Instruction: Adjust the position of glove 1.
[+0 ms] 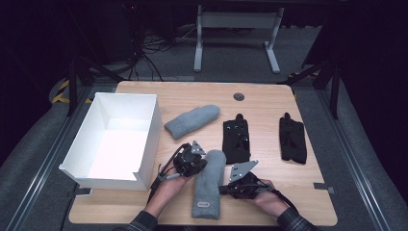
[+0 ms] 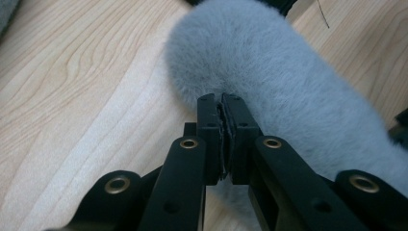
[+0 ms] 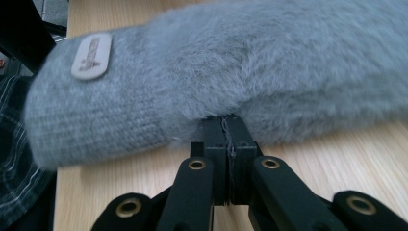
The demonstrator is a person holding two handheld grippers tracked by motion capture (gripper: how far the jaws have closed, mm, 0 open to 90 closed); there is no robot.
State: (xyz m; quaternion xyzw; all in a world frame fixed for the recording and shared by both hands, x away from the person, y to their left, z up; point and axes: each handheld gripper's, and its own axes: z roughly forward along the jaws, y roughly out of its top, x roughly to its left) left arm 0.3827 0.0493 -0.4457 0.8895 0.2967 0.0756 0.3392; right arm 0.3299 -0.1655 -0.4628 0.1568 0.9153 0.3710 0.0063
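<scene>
A grey fuzzy mitten [image 1: 209, 185] lies lengthwise near the table's front edge, cuff toward me, with a pale label [image 3: 91, 56] on the cuff. My left gripper [image 1: 204, 165] is shut, its tips [image 2: 221, 98] against the left edge of the mitten [image 2: 269, 67] near its rounded end. My right gripper [image 1: 223, 189] is shut too, its tips [image 3: 224, 120] tucked against the lower edge of the mitten [image 3: 240, 62] from the right side. I cannot tell whether either pair of pads pinches any fur.
A second grey mitten [image 1: 192, 120] lies slanted at mid table. Two black gloves [image 1: 236, 137] [image 1: 292, 139] lie to the right. An open white box [image 1: 150, 137] stands at the left. A round cable hole [image 1: 238, 96] sits near the far edge.
</scene>
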